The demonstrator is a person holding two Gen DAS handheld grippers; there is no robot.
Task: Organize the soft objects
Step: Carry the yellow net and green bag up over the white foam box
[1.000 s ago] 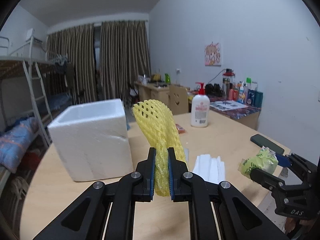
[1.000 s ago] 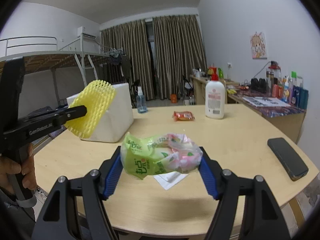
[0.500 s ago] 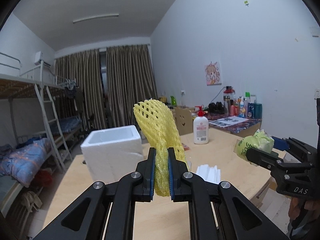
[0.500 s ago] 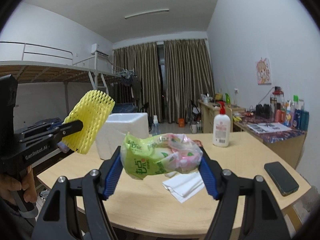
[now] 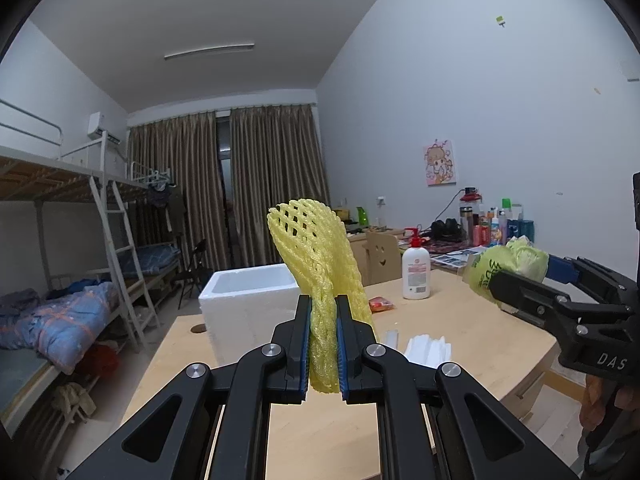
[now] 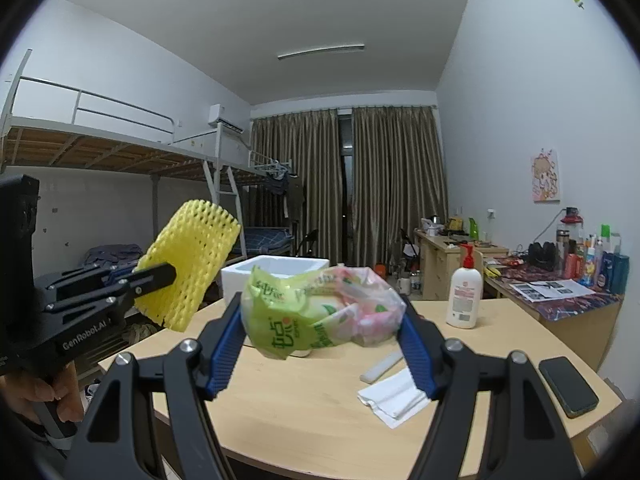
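The left gripper [image 5: 323,350] was clenched on the lower end of the yellow foam net [image 5: 316,256], and the right gripper [image 6: 322,340] grasped a crumpled green bag [image 6: 320,312] between its wide-set fingers [image 6: 226,350]; both were held up above the counter [image 6: 320,408], with the white foam box [image 6: 276,274] standing open beyond them. The step looked like carrying both to the box, so each should be brought right over the opening, one hand at a time. Only then should the fingers let go, since such light things could drift past the rim.

White foam box [image 5: 248,296] partly hidden behind yellow net [image 5: 316,264], desk bottles [image 6: 592,256] (labels unreadable)
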